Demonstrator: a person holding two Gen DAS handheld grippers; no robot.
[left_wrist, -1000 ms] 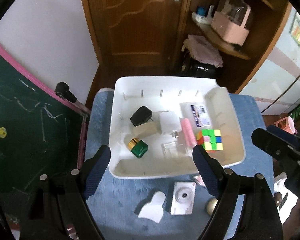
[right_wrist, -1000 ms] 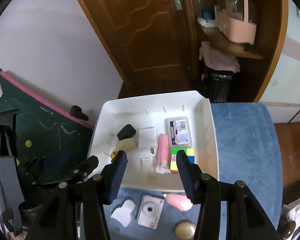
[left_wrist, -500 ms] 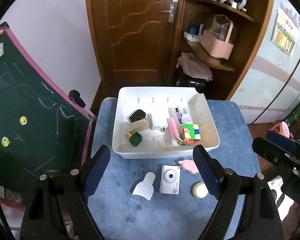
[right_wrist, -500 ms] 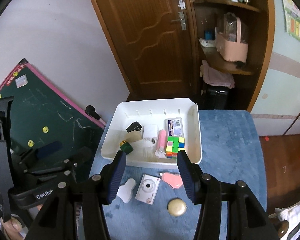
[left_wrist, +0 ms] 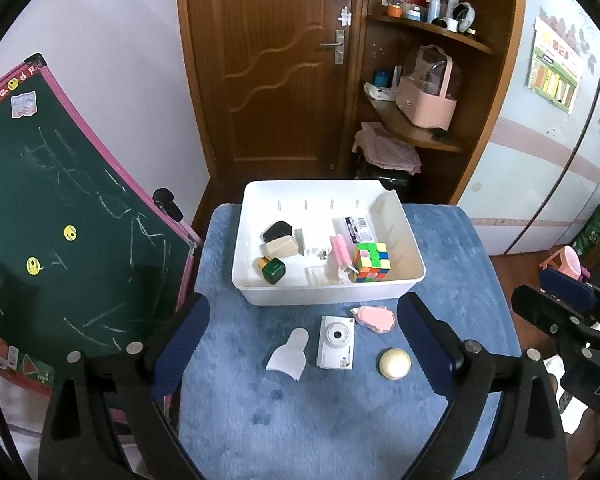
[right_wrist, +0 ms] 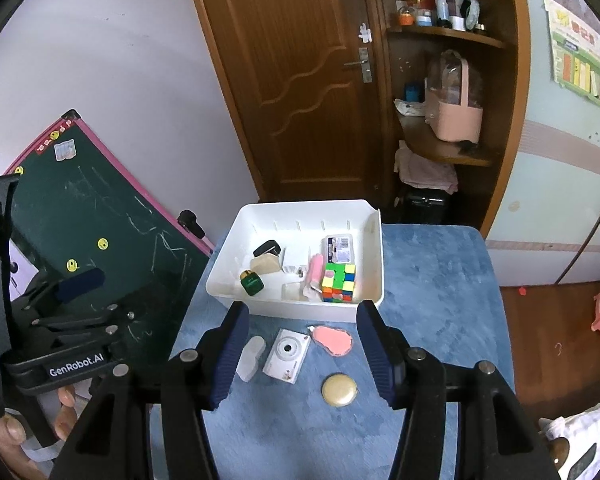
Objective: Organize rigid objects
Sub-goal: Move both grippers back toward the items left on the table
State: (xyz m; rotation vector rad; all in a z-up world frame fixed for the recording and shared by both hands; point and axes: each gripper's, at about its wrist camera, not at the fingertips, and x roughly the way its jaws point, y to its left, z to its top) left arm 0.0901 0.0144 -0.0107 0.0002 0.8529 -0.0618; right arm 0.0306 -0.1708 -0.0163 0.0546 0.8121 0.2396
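Surface: blue plush cloth (left_wrist: 452, 240) over a small table, soft enough to keep loose pieces from sliding.
Bin: white bin (left_wrist: 328, 299) at the far middle of the cloth, open top towards both cameras, apparently the collecting place.
Bin contents: Rubik's cube (left_wrist: 372, 261) at the right near corner; pink tube (left_wrist: 339, 251) just beside it; green perfume bottle (left_wrist: 272, 269) at the left near side; black case (left_wrist: 277, 230) and beige block (left_wrist: 282, 246) behind it; clear labelled box (left_wrist: 358, 229) towards the back.
Still outside: white camera (left_wrist: 337, 342), lens up, just in front of the bin; white scraper-shaped piece (left_wrist: 289, 354) to its left; pink flat piece (left_wrist: 376, 319) to its right, near the bin wall; gold round compact (left_wrist: 395, 363) nearest the right side.
Left gripper (left_wrist: 300, 340): spread wide, holding nothing, raised above the four loose items.
Right gripper (right_wrist: 300, 350): likewise wide apart and empty, framing the camera and pink piece.
Judged stage: partly sorted; four pieces left to go in.
Judged next: camera, lying flat, likely needs a pinch across its short sides.
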